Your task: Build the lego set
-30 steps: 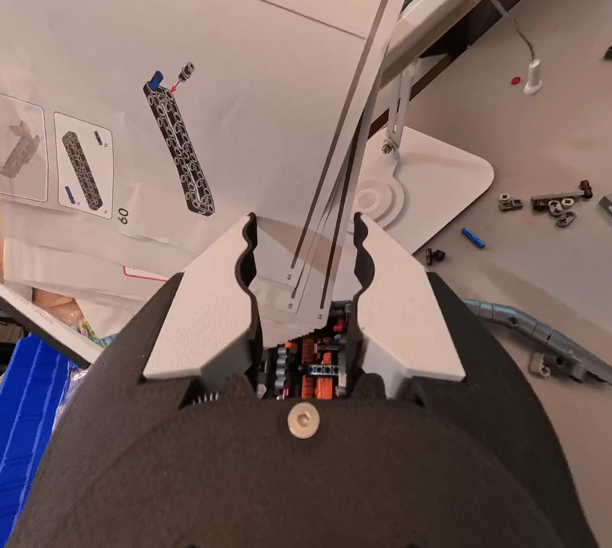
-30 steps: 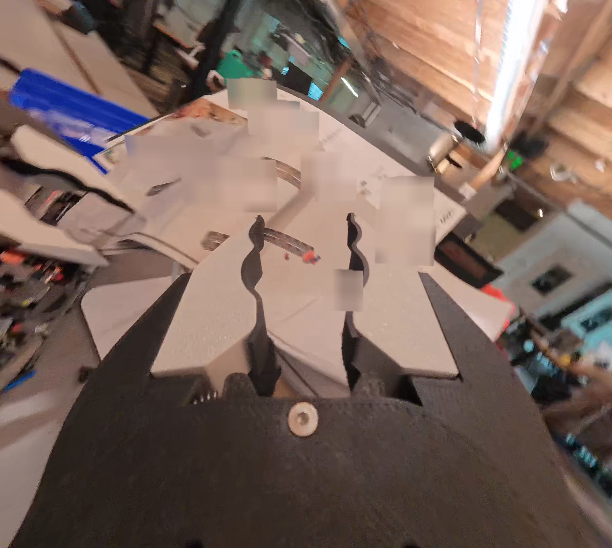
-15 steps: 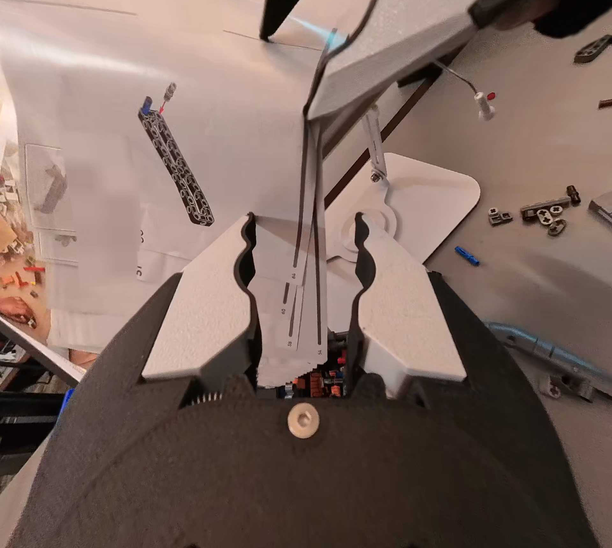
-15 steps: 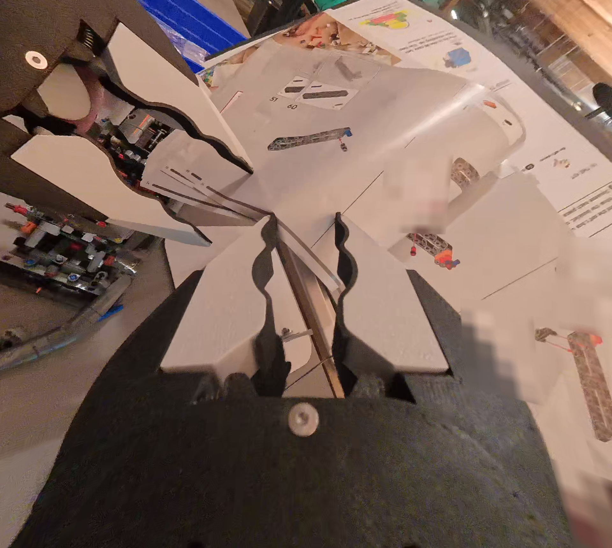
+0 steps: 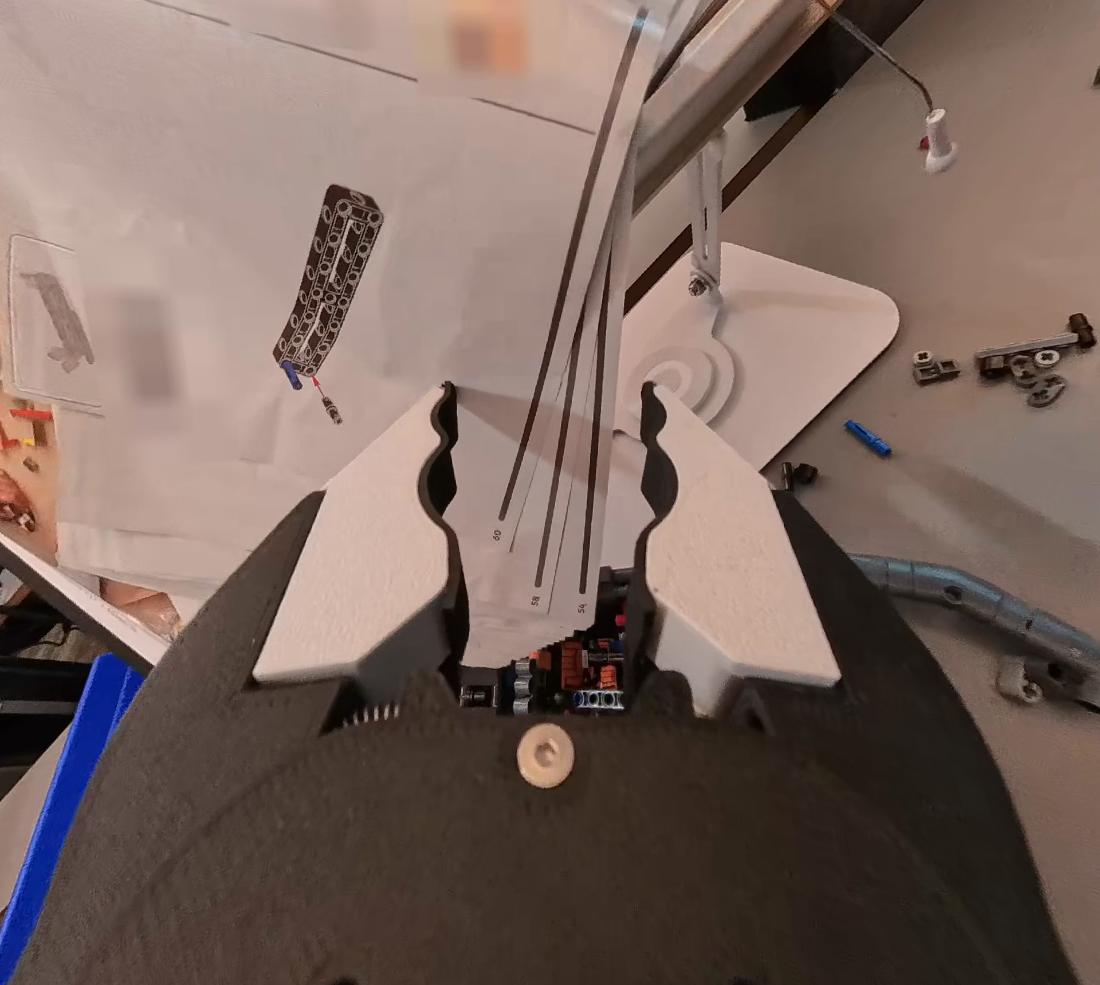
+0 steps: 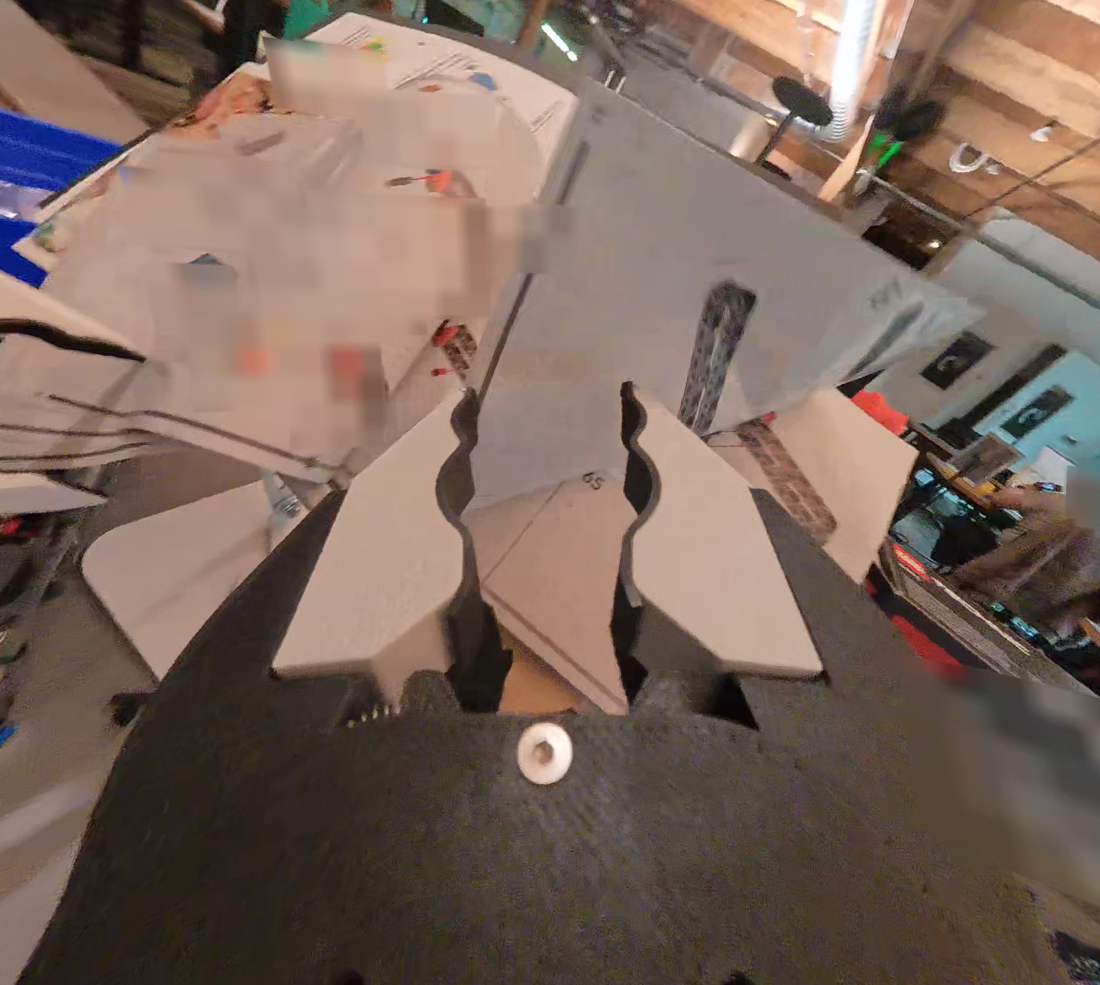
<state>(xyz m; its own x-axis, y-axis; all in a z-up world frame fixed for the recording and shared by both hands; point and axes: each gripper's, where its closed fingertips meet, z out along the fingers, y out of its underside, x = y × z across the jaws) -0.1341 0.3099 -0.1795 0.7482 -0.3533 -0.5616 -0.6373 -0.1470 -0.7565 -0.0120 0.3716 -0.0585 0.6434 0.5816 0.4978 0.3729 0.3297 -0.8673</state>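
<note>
Both jaws gape — instruction booklet (image 5: 553, 480) pages between them.

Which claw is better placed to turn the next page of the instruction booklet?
Probably the right claw: a lifted page of the booklet stands just past its open tips. The left claw, also open, straddles the fanned page corners low down, better suited to pinning them.

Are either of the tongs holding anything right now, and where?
Both tongs, left and right, are open and grip nothing. The instruction booklet's loose page edges merely lie between their fingers.
</note>
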